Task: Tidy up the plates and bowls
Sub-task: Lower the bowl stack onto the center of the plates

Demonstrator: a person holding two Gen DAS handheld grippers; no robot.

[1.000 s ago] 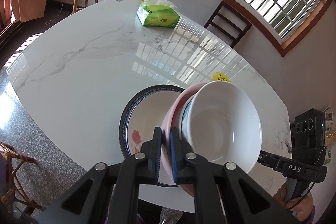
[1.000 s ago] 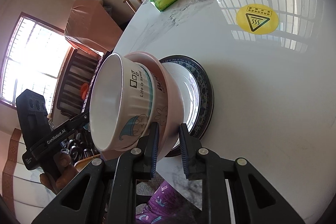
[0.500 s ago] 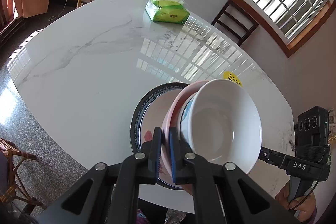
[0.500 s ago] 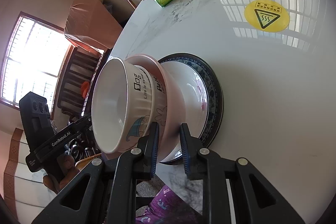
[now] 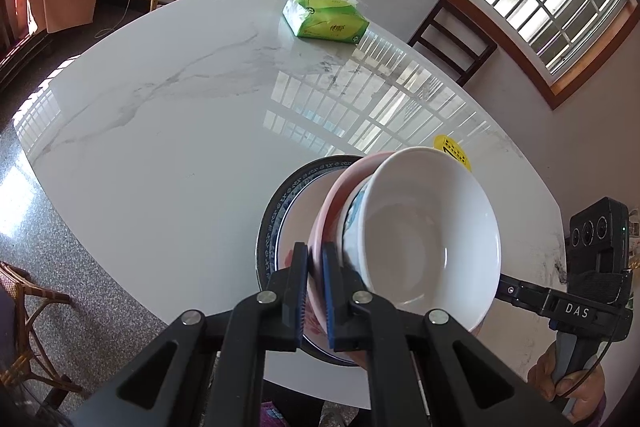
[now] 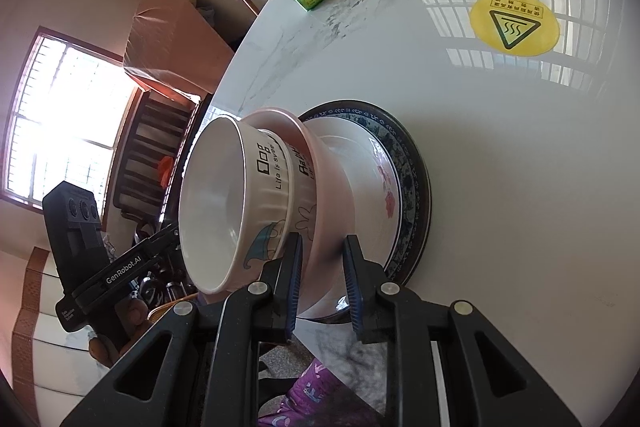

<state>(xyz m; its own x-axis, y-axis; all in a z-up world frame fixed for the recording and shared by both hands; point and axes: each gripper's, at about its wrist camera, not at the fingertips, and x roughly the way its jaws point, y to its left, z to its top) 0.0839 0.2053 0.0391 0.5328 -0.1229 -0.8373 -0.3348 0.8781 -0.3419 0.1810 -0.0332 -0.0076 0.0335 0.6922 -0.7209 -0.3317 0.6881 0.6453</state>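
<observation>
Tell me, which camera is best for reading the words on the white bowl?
The right wrist view: the white bowl turns its outer side to that camera, so its black lettering and blue drawing show. The left wrist view looks into the bowl's plain white inside, with only a sliver of blue pattern showing.

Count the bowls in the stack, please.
2. The white printed bowl is nested in the pink bowl, whose rim the left gripper and the right gripper flank, above two stacked plates.
</observation>
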